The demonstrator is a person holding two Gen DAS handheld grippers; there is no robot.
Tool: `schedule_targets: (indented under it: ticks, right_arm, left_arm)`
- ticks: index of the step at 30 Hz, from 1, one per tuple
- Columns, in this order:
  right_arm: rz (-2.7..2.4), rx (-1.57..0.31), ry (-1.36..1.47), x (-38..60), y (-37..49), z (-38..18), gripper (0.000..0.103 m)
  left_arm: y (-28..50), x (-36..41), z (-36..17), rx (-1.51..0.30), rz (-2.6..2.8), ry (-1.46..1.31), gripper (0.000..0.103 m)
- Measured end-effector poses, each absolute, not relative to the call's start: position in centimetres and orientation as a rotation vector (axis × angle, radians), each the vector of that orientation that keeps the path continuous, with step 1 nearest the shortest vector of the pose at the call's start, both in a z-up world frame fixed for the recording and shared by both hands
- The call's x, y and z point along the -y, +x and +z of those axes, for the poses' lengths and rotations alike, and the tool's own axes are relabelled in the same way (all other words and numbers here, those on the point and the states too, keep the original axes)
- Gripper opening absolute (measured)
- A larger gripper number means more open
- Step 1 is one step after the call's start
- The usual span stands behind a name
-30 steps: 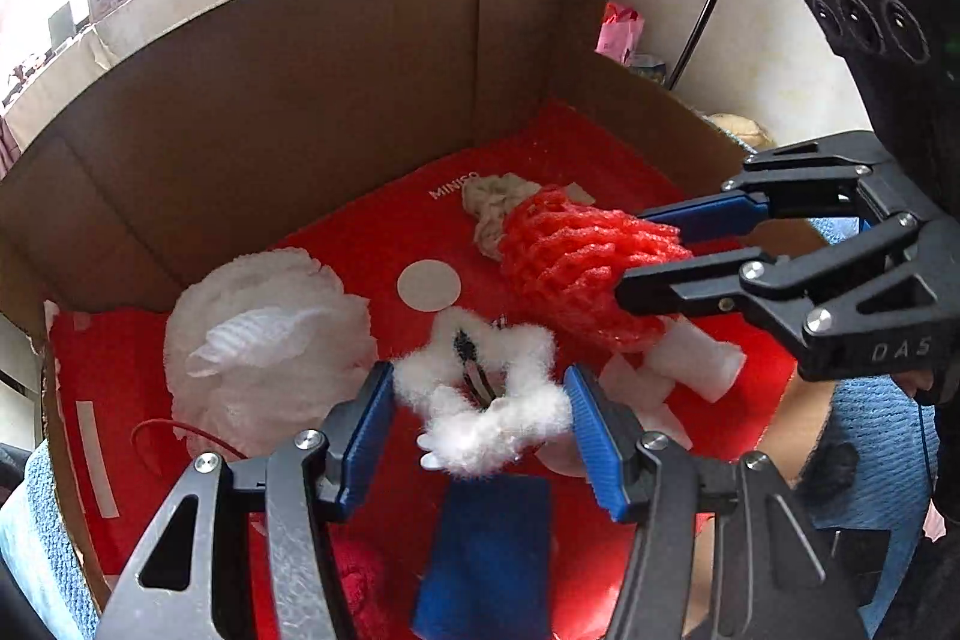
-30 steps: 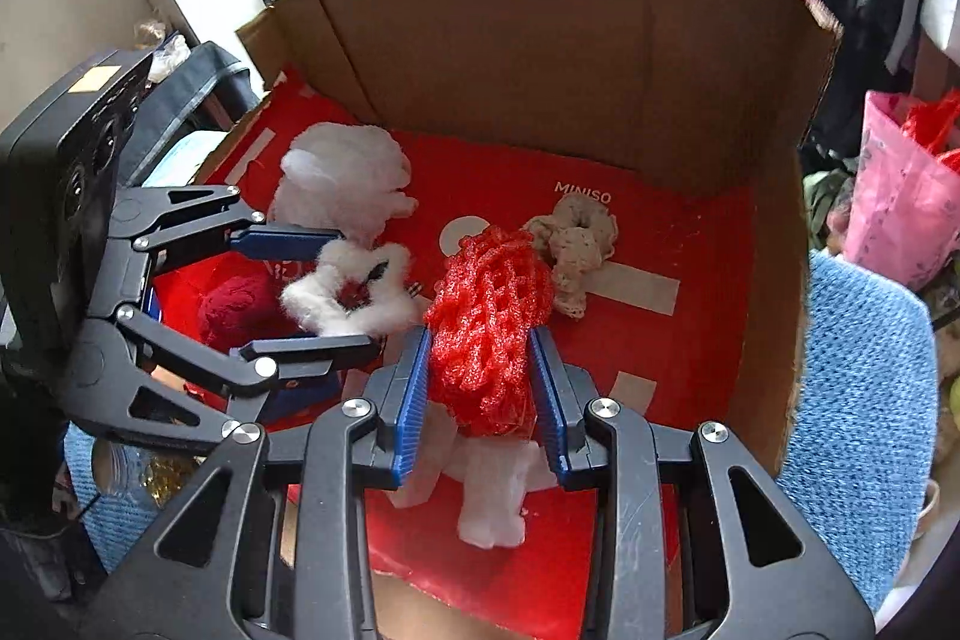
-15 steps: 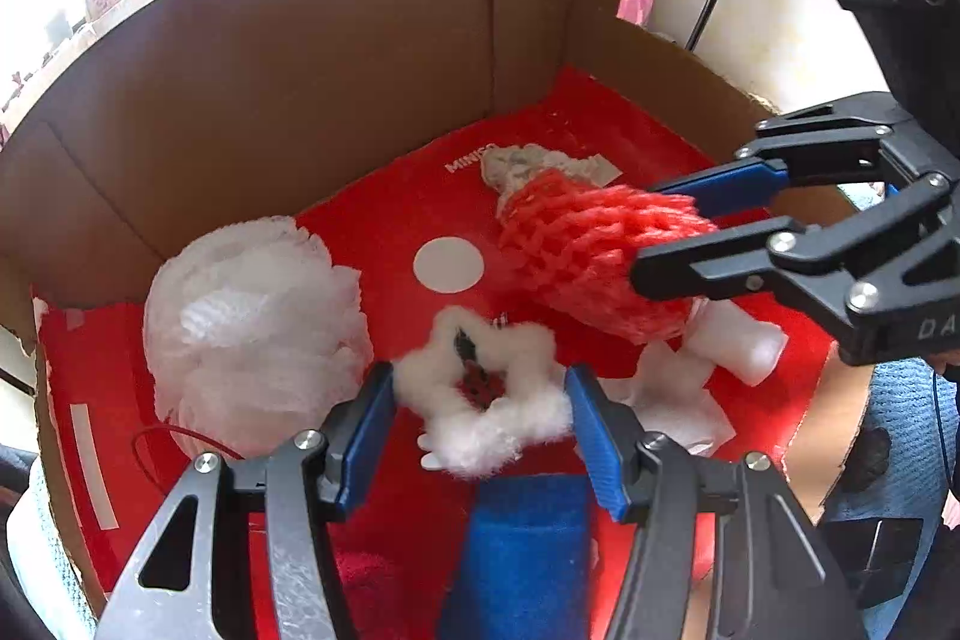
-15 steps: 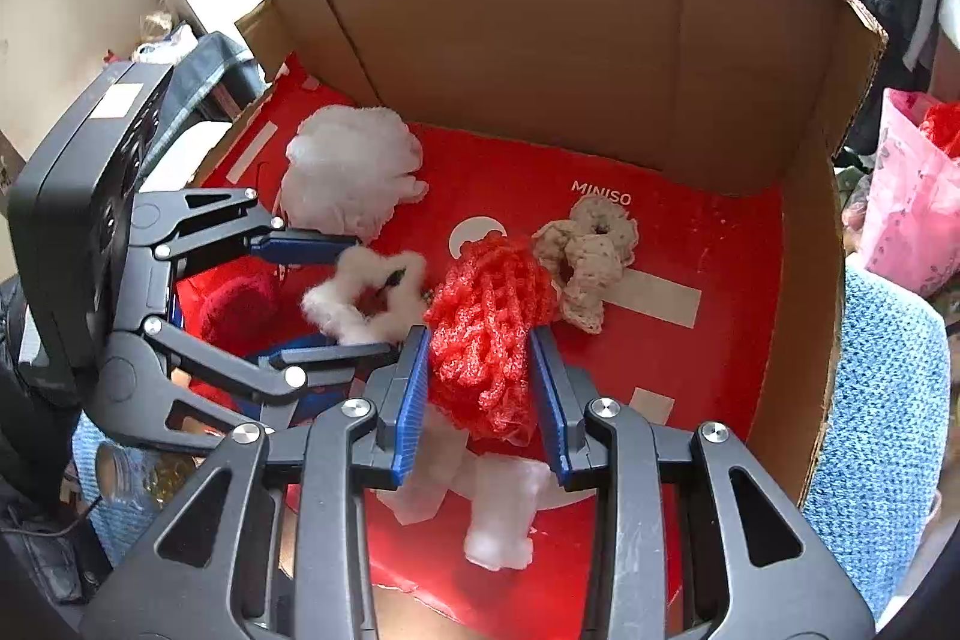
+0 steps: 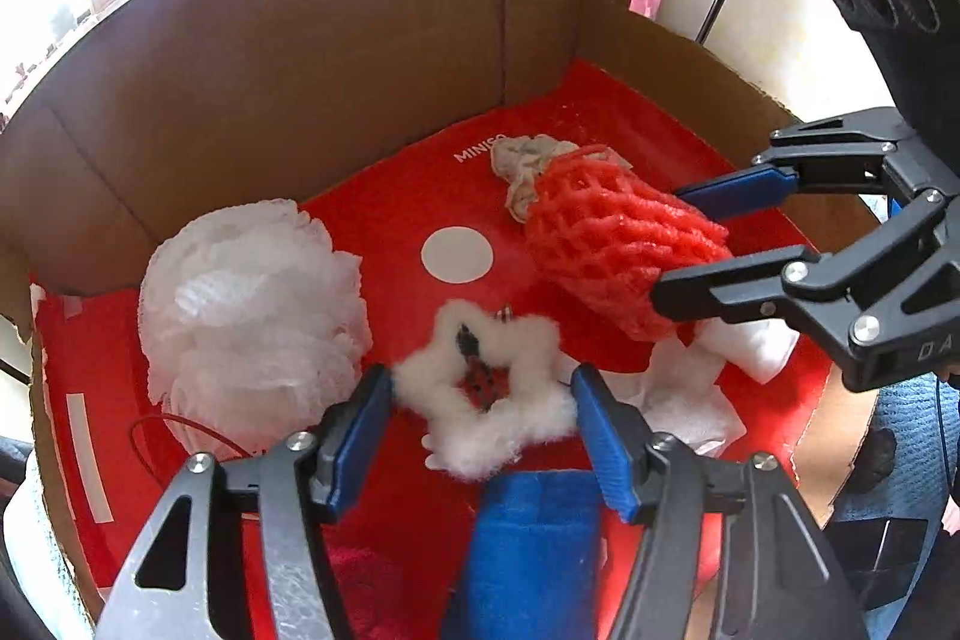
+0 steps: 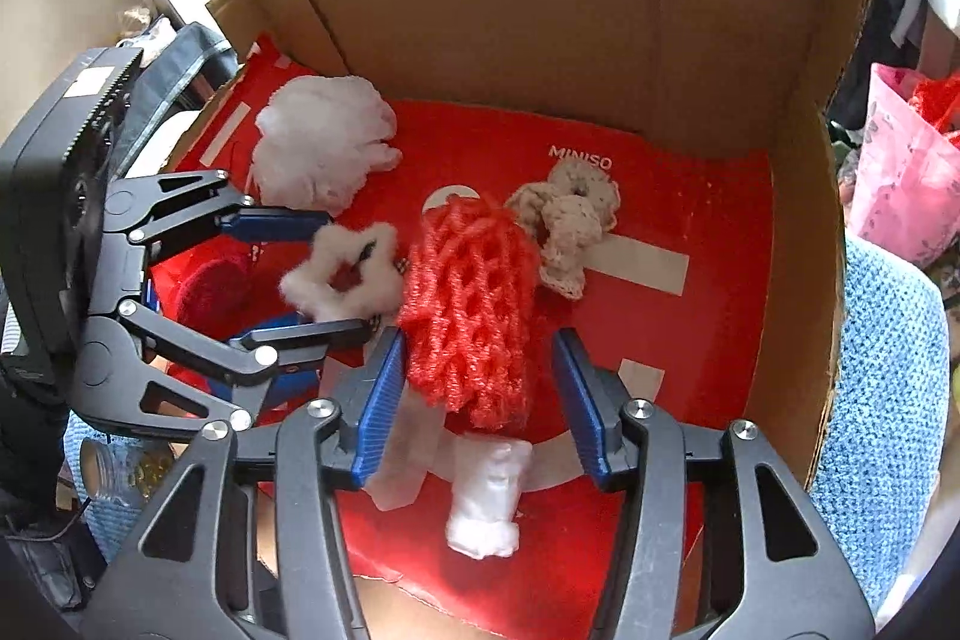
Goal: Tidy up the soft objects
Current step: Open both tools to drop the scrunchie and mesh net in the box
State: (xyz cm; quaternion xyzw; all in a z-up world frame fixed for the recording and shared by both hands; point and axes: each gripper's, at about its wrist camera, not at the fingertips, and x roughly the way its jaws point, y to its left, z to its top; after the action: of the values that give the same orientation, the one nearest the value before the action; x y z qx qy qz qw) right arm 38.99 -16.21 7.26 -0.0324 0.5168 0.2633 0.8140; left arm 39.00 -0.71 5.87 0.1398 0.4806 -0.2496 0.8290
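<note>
A red foam net sleeve (image 6: 474, 310) lies on the red floor of the cardboard box (image 6: 600, 10). My right gripper (image 6: 480, 400) is open, its blue pads apart on either side of the sleeve's near end; it shows in the left wrist view (image 5: 690, 244) too, with the sleeve (image 5: 612, 250). A fluffy white scrunchie (image 5: 489, 388) lies between the open pads of my left gripper (image 5: 483, 430); it also shows in the right wrist view (image 6: 342, 274). Neither gripper grips anything.
In the box lie a white mesh puff (image 5: 252, 298), a beige crocheted scrunchie (image 6: 570, 220), white foam pieces (image 6: 486, 496), a blue cloth (image 5: 528, 550) and a dark red soft item (image 6: 216, 286). Tall cardboard walls stand behind and right. A blue knit surface (image 6: 882, 400) lies outside.
My right gripper has opened and let go of the red net sleeve, which now rests on the box floor. Both grippers have pulled back slightly. The left gripper stays open around the white scrunchie.
</note>
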Motion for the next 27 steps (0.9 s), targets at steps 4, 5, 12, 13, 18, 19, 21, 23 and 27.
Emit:
schedule_targets:
  ticks: [4,5,12,13,18,19,21,23,27]
  right_arm:
    - [0.561,-1.105,-0.053,16.5,39.0,7.1,0.058]
    - [0.560,-1.101,-0.052,16.5,39.0,7.2,0.060]
    - [0.558,-1.093,-0.052,16.6,38.7,7.7,0.062]
    - [0.558,-1.094,-0.049,16.7,38.7,7.7,0.062]
    - [0.558,-1.087,-0.037,16.8,38.5,8.1,0.064]
    - [0.558,-1.084,-0.034,16.9,38.4,8.3,0.065]
    - [0.561,-1.077,-0.024,17.1,38.1,8.7,0.066]
    - [0.558,-1.068,-0.020,17.3,37.7,9.2,0.069]
    - [0.544,-1.034,-0.015,18.0,36.6,10.8,0.073]
  left_arm:
    - [38.9,0.6,6.1,-1.013,-0.529,0.289,0.071]
    - [38.8,0.6,6.2,-1.011,-0.527,0.288,0.072]
    - [38.6,0.4,6.7,-0.998,-0.523,0.284,0.076]
    - [38.6,0.4,6.8,-0.995,-0.522,0.283,0.077]
    - [37.7,0.0,7.8,-0.975,-0.514,0.261,0.080]
    - [37.5,-0.2,8.1,-0.970,-0.510,0.257,0.081]
    - [37.1,-0.4,8.7,-0.957,-0.503,0.252,0.084]
    - [36.6,-0.7,9.5,-0.940,-0.493,0.243,0.086]
    - [35.1,-1.7,11.4,-0.898,-0.480,0.212,0.091]
